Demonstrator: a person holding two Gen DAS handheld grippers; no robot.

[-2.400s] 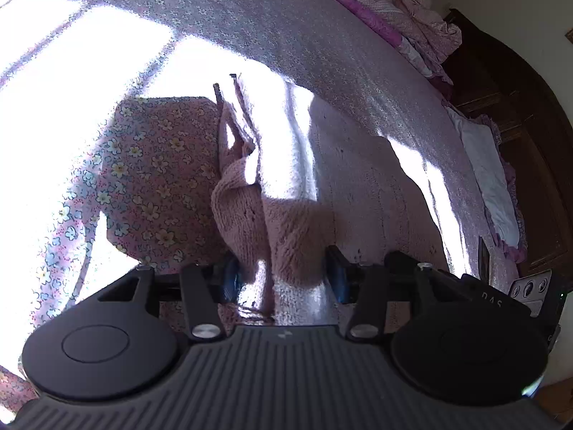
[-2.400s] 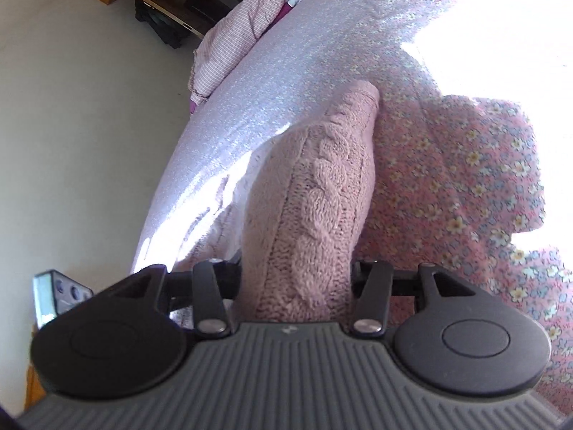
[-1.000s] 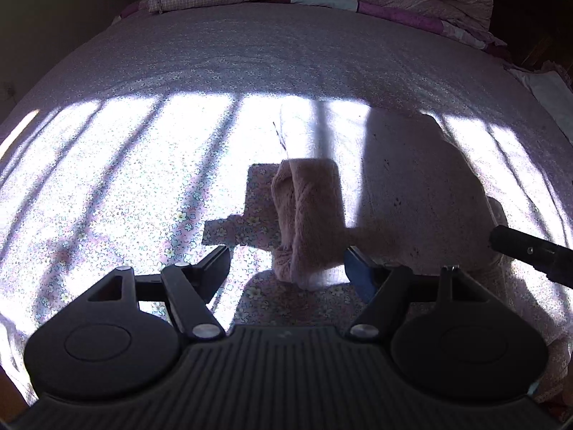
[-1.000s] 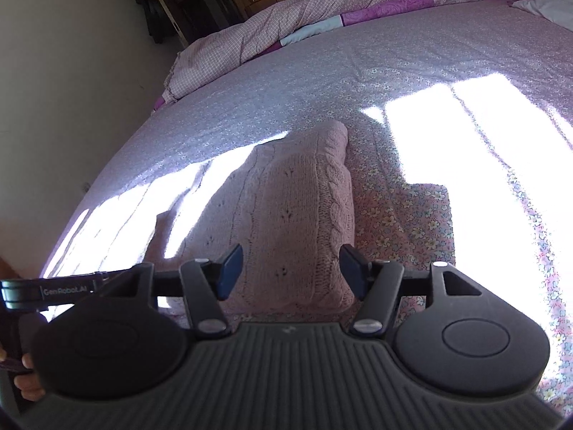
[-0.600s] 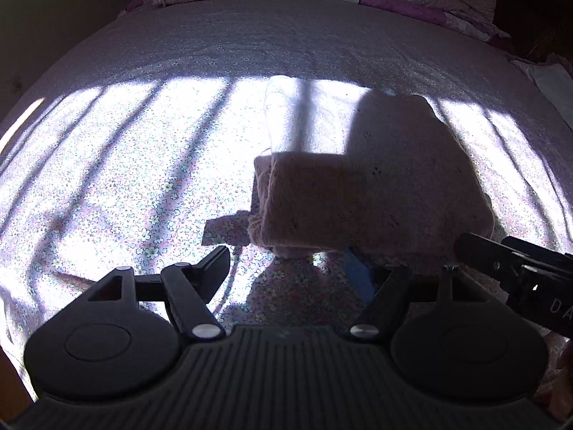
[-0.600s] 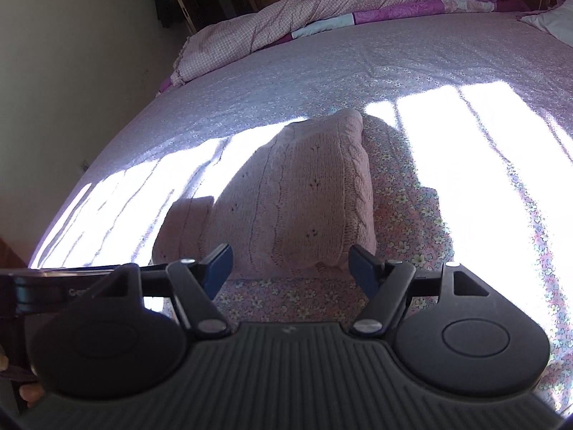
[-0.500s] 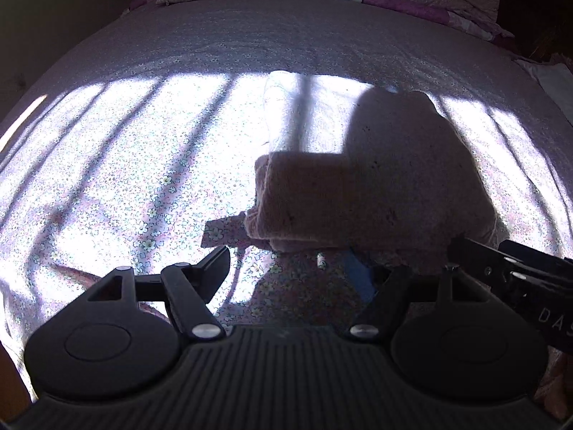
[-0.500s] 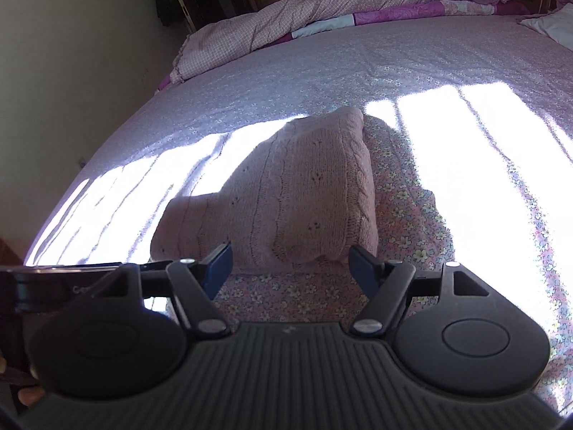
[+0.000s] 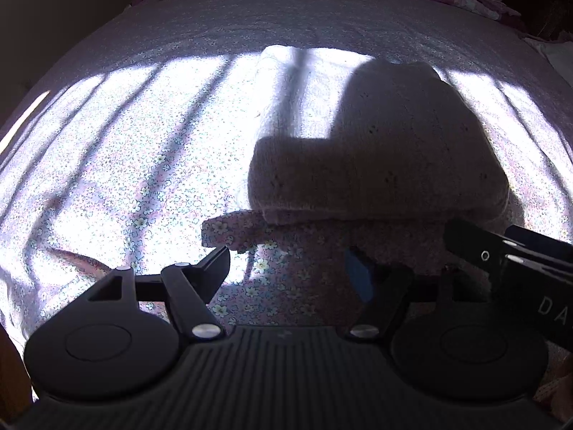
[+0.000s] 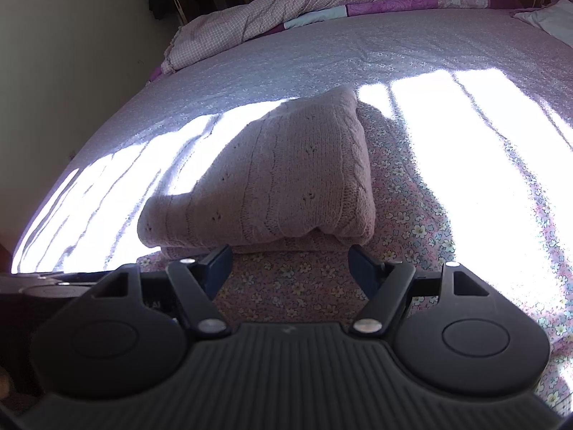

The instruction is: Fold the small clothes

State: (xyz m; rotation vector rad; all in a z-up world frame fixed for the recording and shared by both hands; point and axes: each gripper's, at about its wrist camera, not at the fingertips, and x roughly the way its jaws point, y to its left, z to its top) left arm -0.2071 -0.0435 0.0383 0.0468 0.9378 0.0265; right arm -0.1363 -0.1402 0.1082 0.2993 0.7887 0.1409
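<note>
A pink cable-knit sweater (image 10: 286, 179) lies folded into a thick bundle on top of a floral garment (image 10: 304, 283) spread on the bed. My right gripper (image 10: 290, 263) is open just short of the sweater's near edge, over the floral cloth, with nothing gripped. In the left wrist view the sweater (image 9: 376, 165) is mostly in shadow, and the floral garment (image 9: 229, 229) sticks out beneath it. The left gripper (image 9: 290, 268) is open too, a little back from the sweater. The right gripper's body (image 9: 501, 258) reaches in from the right.
The bed has a lilac flowered sheet (image 10: 358, 57) with bright sun stripes. A rumpled checked quilt (image 10: 322, 0) lies along the far end and a white pillow (image 10: 551, 18) at the far right. A pale wall (image 10: 71, 53) runs along the bed's left side.
Both grippers, earlier shut on the lifted sweater, have let it go and drawn back toward the near edge. The sweater now lies flat and folded on the floral garment.
</note>
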